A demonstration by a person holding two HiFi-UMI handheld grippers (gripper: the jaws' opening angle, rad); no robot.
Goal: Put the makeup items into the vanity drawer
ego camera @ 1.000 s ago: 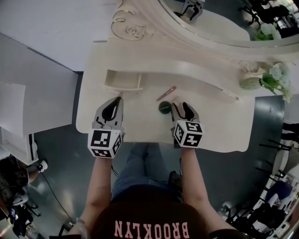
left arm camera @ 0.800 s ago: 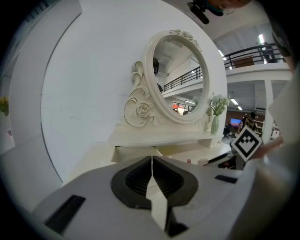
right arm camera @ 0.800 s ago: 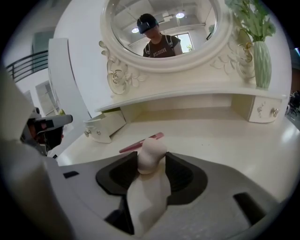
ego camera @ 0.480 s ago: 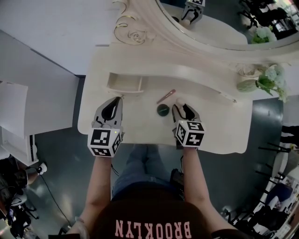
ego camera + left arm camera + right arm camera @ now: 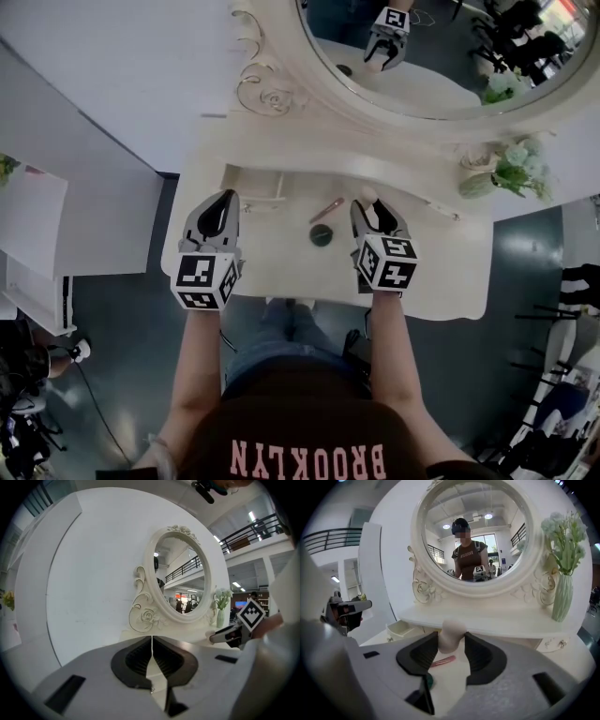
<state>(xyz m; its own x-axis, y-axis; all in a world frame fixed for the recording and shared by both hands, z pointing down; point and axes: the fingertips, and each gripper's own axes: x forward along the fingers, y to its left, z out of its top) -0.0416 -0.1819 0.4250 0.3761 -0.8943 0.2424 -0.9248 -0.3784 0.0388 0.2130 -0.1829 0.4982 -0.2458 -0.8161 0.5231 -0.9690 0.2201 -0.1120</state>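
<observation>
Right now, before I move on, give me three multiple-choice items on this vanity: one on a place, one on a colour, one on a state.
1. The open drawer sits:
A) left of the pink stick
B) right of it
C) on the floor

2. The round compact is:
A) red
B) dark green
C) yellow

3. The right hand-held gripper is:
A) open and empty
B) shut on the stick
C) shut on the pale sponge

Answers:
1. A, the head view shows the drawer pulled out to the stick's left.
2. B, its top reads dark green.
3. C, the sponge is pinched between the jaws.
</observation>
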